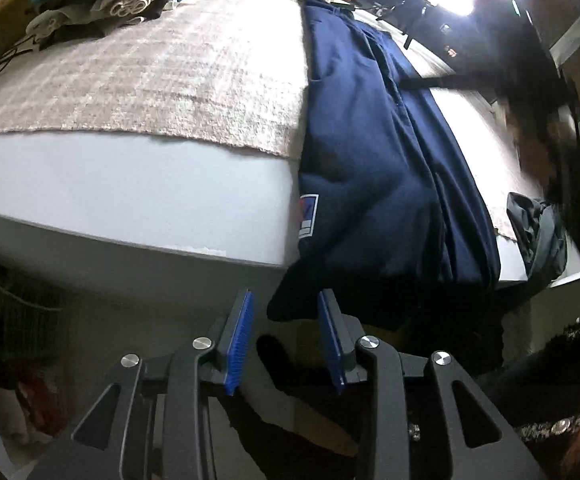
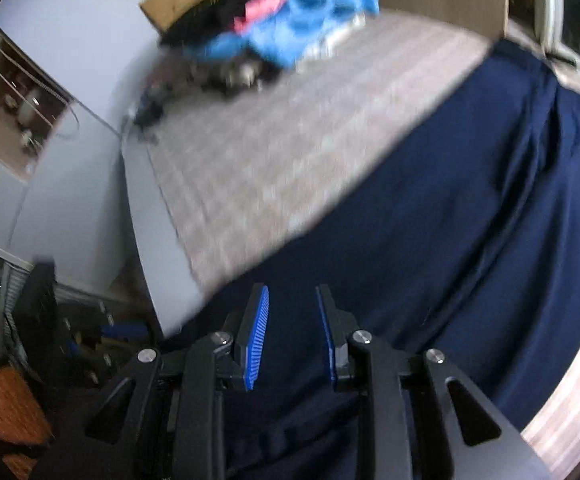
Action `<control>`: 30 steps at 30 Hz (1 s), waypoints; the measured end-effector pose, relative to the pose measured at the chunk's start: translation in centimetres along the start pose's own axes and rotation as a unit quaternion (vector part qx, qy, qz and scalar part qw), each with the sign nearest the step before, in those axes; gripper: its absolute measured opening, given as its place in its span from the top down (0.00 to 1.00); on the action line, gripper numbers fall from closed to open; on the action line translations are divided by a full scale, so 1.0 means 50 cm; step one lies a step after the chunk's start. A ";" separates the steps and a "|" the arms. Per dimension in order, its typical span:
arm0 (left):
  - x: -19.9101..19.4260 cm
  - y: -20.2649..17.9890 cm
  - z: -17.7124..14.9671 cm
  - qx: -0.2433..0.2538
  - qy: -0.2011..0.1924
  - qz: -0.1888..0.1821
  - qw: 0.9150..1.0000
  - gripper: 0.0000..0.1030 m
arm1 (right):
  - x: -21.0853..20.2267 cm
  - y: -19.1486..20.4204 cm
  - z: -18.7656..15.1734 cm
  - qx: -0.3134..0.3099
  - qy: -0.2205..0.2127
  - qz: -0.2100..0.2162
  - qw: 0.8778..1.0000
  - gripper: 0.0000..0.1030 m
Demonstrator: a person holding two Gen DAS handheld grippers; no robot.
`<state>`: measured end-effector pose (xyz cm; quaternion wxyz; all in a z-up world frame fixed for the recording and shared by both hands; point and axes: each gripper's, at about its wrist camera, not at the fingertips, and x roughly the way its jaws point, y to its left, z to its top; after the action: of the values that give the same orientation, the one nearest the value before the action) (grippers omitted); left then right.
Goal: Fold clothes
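A navy blue garment [image 1: 373, 168] lies lengthwise across the right part of a white worktop [image 1: 130, 184], partly over a pinkish-beige mat [image 1: 178, 76], with its near end spilling over the worktop's front edge. A small square label [image 1: 307, 214] shows on the garment's left side.

The left gripper [image 1: 286, 338] hangs in front of and below that edge, its blue-padded fingers [image 1: 242, 336] parted and released, with nothing pressed between them; the garment's drooping hem sits just beyond the tips.

The right gripper [image 2: 291, 336] hovers over the same navy cloth [image 2: 429, 240]. Its fingers [image 2: 257, 336] stand apart, and the cloth appears behind the gap rather than pinched, though the blurred view leaves that uncertain.

A heap of mixed clothes [image 1: 102, 0], including bright blue pieces, sits at the worktop's far corner.
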<state>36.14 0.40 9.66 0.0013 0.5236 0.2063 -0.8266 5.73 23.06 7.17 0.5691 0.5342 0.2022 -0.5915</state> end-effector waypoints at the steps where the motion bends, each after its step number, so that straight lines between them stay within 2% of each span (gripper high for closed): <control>1: 0.001 -0.001 0.003 0.007 -0.001 -0.003 1.000 0.69 | 0.008 0.005 -0.026 0.009 0.007 -0.001 1.000 0.77; 5: 0.031 -0.014 0.002 0.055 0.017 -0.006 0.998 0.68 | 0.022 0.017 -0.111 0.050 0.020 0.003 0.999 0.77; 9: 0.070 -0.011 -0.015 0.068 0.040 -0.017 0.997 0.67 | 0.024 0.035 -0.151 0.057 0.018 -0.018 0.998 0.77; 13: 0.081 -0.002 -0.008 0.068 0.022 -0.043 0.997 0.69 | 0.025 0.038 -0.157 0.064 0.015 -0.027 0.997 0.77; 14: 0.080 -0.002 -0.007 0.068 0.014 -0.052 0.996 0.72 | 0.025 0.038 -0.157 0.066 0.015 -0.029 0.997 0.77; 15: 0.077 -0.003 -0.008 0.071 0.007 -0.060 0.996 0.97 | 0.024 0.038 -0.158 0.065 0.015 -0.031 0.997 0.77; 17: 0.062 -0.009 -0.015 0.078 -0.008 -0.065 0.995 0.97 | 0.024 0.041 -0.158 0.060 0.019 -0.038 0.997 0.77; 22: -0.019 -0.023 -0.040 0.057 -0.038 -0.093 0.993 0.97 | 0.025 0.044 -0.154 0.046 0.034 -0.045 0.997 0.77; 27: 0.021 -0.011 -0.054 0.042 -0.018 -0.069 0.997 0.97 | 0.029 0.041 -0.139 0.026 0.070 -0.039 0.996 0.76; 30: 0.042 -0.004 -0.052 0.024 -0.021 -0.062 0.998 0.96 | 0.029 0.035 -0.130 0.015 0.091 -0.049 0.995 0.76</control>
<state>37.43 1.92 6.96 -0.0588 0.4923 0.2183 -0.8406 10.22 27.40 4.29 0.5106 0.5838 0.2696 -0.5707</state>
